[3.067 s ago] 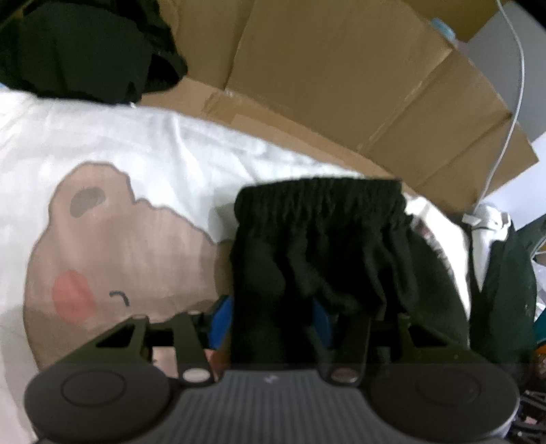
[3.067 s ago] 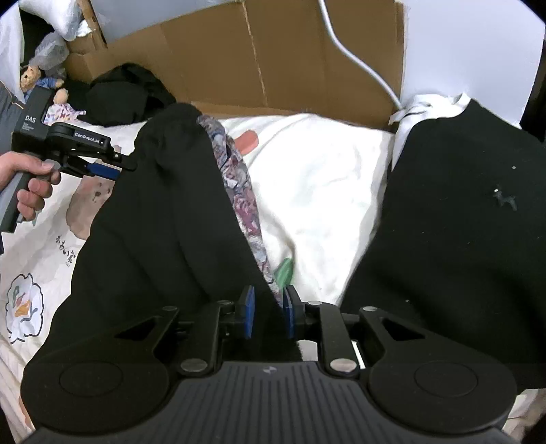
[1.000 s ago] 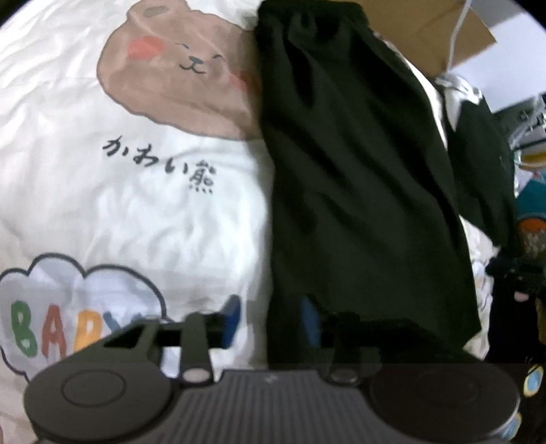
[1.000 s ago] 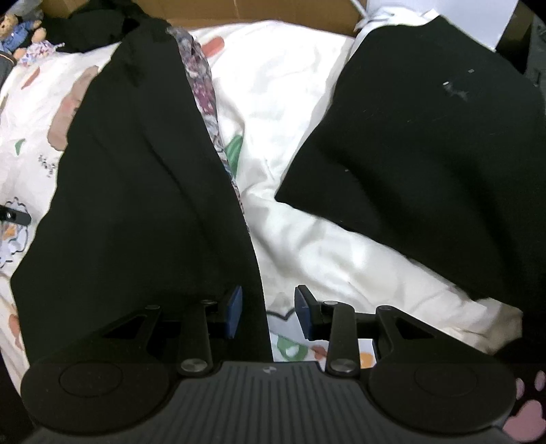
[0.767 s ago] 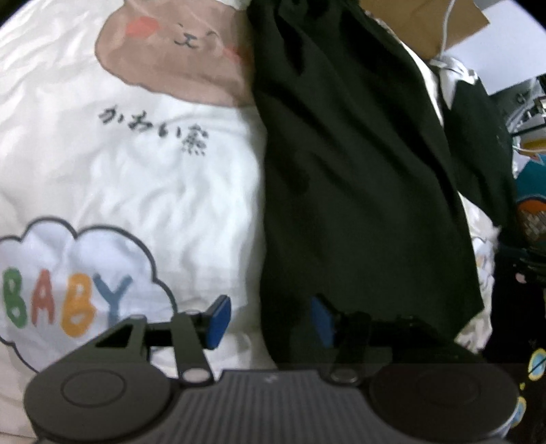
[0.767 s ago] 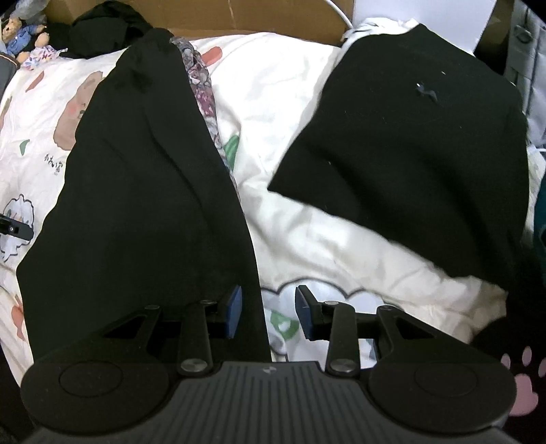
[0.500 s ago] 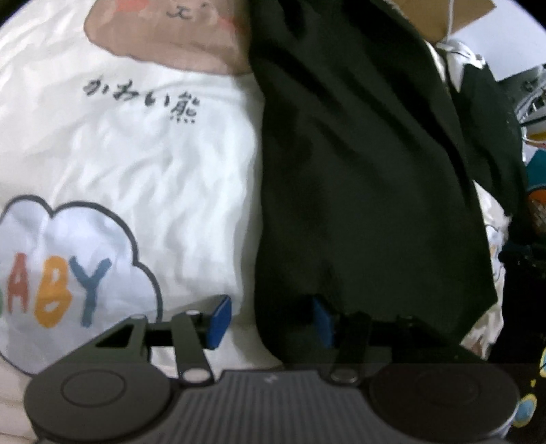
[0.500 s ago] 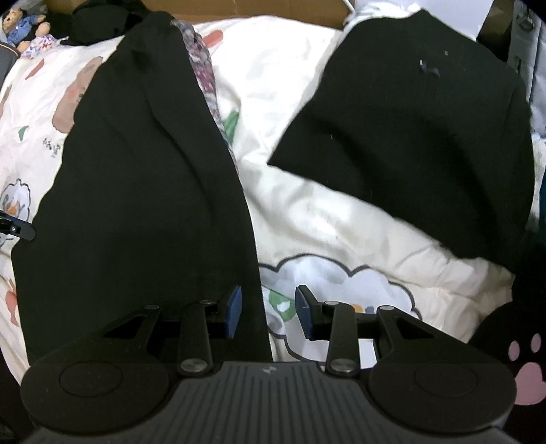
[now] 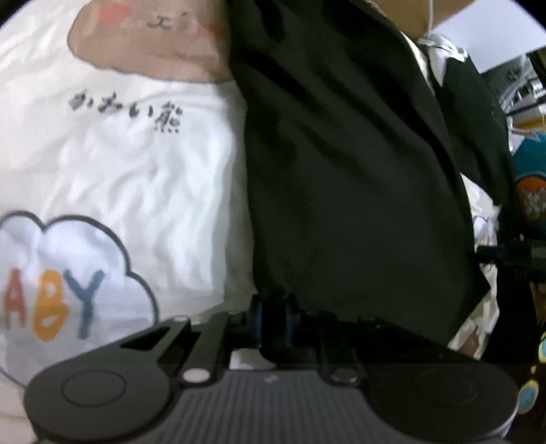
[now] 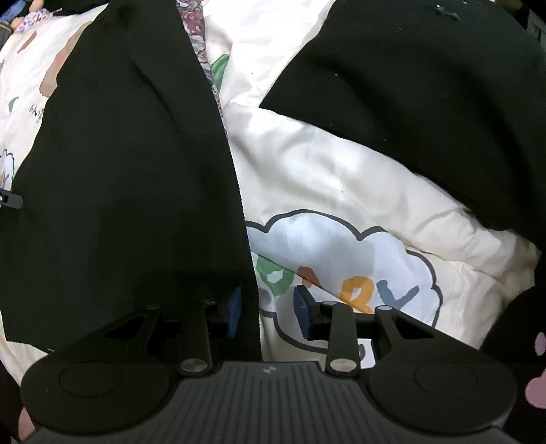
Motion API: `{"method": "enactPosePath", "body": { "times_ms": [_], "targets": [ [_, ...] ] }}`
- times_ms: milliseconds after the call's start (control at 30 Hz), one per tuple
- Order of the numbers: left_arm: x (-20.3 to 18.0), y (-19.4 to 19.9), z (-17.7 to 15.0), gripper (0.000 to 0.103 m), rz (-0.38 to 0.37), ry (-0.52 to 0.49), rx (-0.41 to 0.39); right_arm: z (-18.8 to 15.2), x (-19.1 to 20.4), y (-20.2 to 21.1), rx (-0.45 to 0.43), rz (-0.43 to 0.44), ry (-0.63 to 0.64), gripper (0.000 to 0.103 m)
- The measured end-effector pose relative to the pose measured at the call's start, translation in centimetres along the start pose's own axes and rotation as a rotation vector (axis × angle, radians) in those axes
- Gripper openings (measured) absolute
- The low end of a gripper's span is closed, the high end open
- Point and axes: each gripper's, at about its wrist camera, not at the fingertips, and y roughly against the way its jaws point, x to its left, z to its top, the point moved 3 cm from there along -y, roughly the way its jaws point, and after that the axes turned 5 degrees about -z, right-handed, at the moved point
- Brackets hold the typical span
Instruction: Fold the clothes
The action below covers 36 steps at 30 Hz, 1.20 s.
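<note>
Long black trousers (image 9: 344, 164) lie flat on a white printed bed sheet (image 9: 136, 170), waistband far, hem near. My left gripper (image 9: 273, 316) is shut on the near left hem corner of the trousers. In the right wrist view the same trousers (image 10: 129, 164) fill the left half. My right gripper (image 10: 268, 312) is open, its jaws astride the trousers' near right hem edge, the left pad (image 10: 233, 312) over the black cloth. The tip of the left gripper (image 10: 10, 199) shows at the far left edge.
A second black garment (image 10: 426, 85) lies on the sheet to the right, also seen in the left wrist view (image 9: 477, 112). A patterned cloth strip (image 10: 201, 44) peeks from under the trousers. Cardboard (image 9: 409, 17) and a white cable stand at the far end.
My left gripper has closed on the trousers' hem corner; it was open half a second ago. My right gripper has moved down to the hem's right edge and stays open.
</note>
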Motion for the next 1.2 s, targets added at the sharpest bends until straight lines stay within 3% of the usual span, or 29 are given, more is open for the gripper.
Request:
{"method": "enactPosePath", "body": {
  "times_ms": [100,233,467,633,800,1067,1200],
  "targets": [
    [0.0,1.3,-0.1,0.018,0.028,0.030,0.010,0.1,0.1,0.7,0.005,-0.027,0.016,0.027],
    [-0.5,2.9,-1.4,0.035,0.030,0.030,-0.002,-0.1,0.1,1.9,0.021,0.022,0.012,0.039],
    [-0.7,3.2,-4.9,0.037,0.000,0.094,0.005,-1.3,1.5,3.1,0.023,0.041,0.033,0.040],
    [-0.7,4.6,-3.3,0.039,-0.015,0.107,0.037,-1.7,2.3,3.6,0.020,0.047,0.045,0.040],
    [-2.6,1.5,-4.6,0.040,-0.042,0.141,0.027,-1.3,3.1,4.7,-0.012,0.048,0.046,0.040],
    [0.5,2.0,-8.5,0.040,-0.081,0.253,-0.009,-0.5,4.3,7.0,-0.019,0.003,0.067,0.040],
    [1.0,2.0,-9.3,0.040,-0.095,0.298,-0.018,-0.8,5.3,7.7,-0.008,-0.072,0.113,0.040]
  ]
}}
